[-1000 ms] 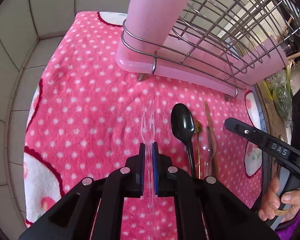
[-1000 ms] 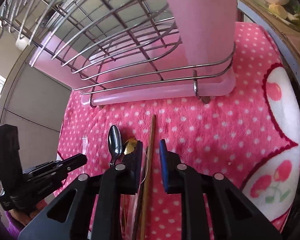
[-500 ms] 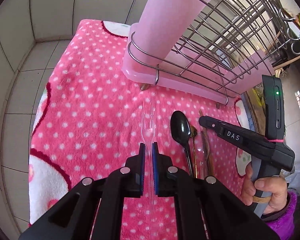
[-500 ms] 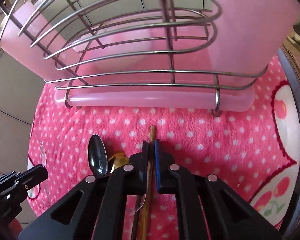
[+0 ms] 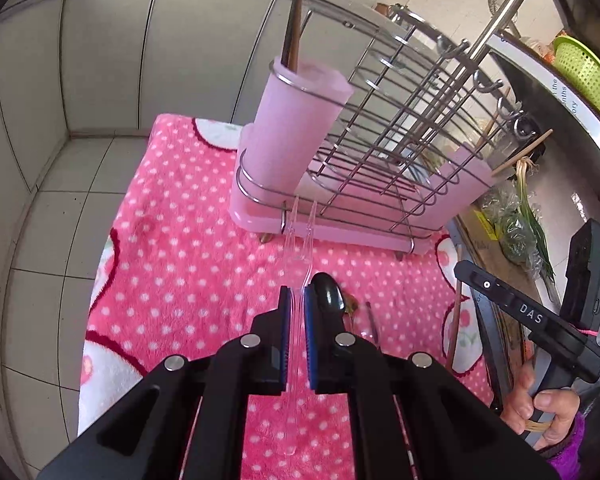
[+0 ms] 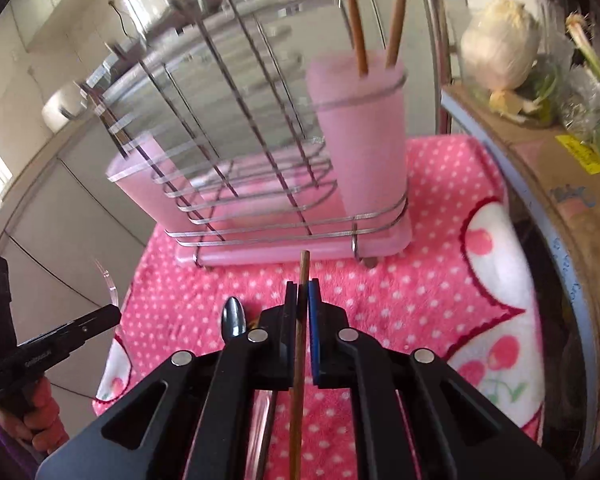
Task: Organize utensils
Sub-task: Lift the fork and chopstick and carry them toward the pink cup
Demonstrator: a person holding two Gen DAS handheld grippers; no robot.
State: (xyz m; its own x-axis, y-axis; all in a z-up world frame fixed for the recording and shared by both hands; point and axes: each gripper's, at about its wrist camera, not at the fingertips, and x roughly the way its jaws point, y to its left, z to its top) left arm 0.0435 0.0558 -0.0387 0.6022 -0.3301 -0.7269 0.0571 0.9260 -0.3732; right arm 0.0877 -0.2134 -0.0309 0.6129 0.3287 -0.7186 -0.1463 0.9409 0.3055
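My left gripper (image 5: 296,300) is shut on a clear plastic fork (image 5: 299,236), lifted above the pink dotted towel (image 5: 172,264), prongs toward the rack. My right gripper (image 6: 302,289) is shut on a brown wooden chopstick (image 6: 303,266), also lifted; it shows in the left wrist view (image 5: 476,276). The pink utensil cup (image 5: 292,136) stands in the wire rack's corner with chopsticks in it; it also shows in the right wrist view (image 6: 360,136). A black spoon (image 5: 329,294) and a gold utensil (image 5: 350,305) lie on the towel.
The wire dish rack (image 5: 400,152) on its pink tray (image 5: 340,232) stands at the towel's far side. White tiled walls (image 5: 80,60) lie left and behind. A wooden board with greens (image 5: 516,220) and garlic (image 6: 500,48) is at the right.
Both grippers have risen and drawn back from the towel, each carrying its utensil. The right gripper closed on the chopstick a second ago. The cup's top has come into view.
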